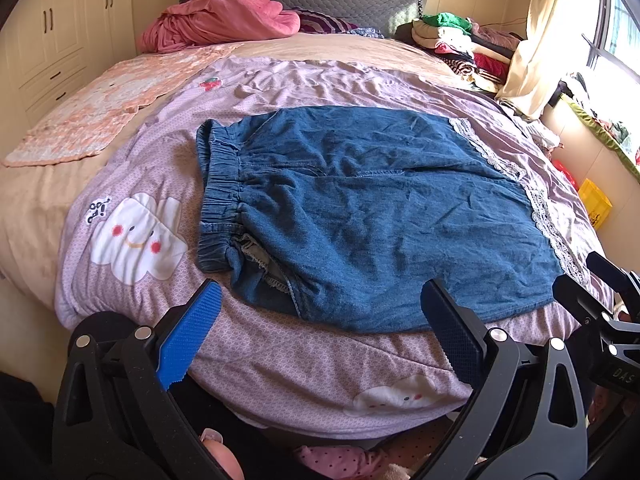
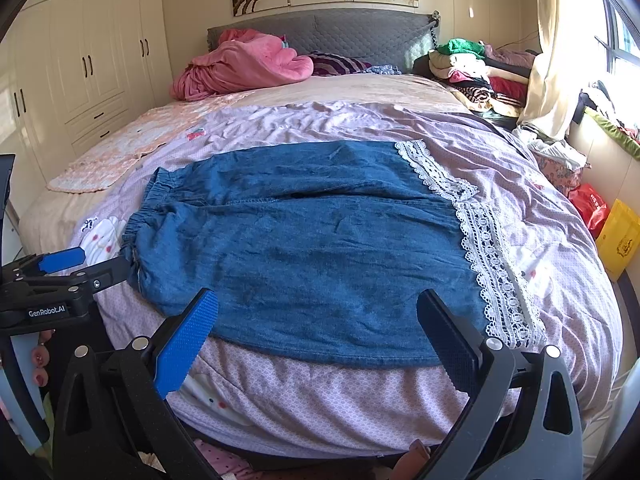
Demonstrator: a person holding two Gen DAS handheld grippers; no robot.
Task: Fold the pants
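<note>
Pants: the blue denim pants (image 1: 360, 216) lie flat on the lilac quilt (image 1: 280, 360), across the middle of my left wrist view. The elastic waistband (image 1: 218, 196) is out at 9 o'clock, the white lace hems (image 1: 544, 208) at 3 o'clock. In my right wrist view the same pants (image 2: 320, 248) fill the centre, with the lace trim (image 2: 488, 256) running down toward 4 o'clock.

Left gripper: my left gripper (image 1: 320, 336) has its jaws spread wide, with nothing between them. It sits at 6 o'clock, just short of the near edge of the denim, not touching it. The blue pad (image 1: 188, 332) hangs over bare quilt.

Right gripper: my right gripper (image 2: 316, 336) is spread just as wide and holds nothing. It sits by the near edge, toward the hem end.

Layers: the pants look to be already laid leg over leg, since I see one broad panel with a seam across it — though the fisheye bend makes that hard to confirm.

Step in hand: I judge this the approach before a fold, with both tools lined up along the near side and no cloth taken.

Next move: lower each gripper to the edge, pinch through all layers near the hem corners, then carry the lace end over toward the waistband. The denim is soft and creased — a shallow pinch could catch the top layer alone.

Surroundings: a pink blanket (image 1: 224, 16) is heaped at 12 o'clock by the headboard, well apart from the work.
</note>
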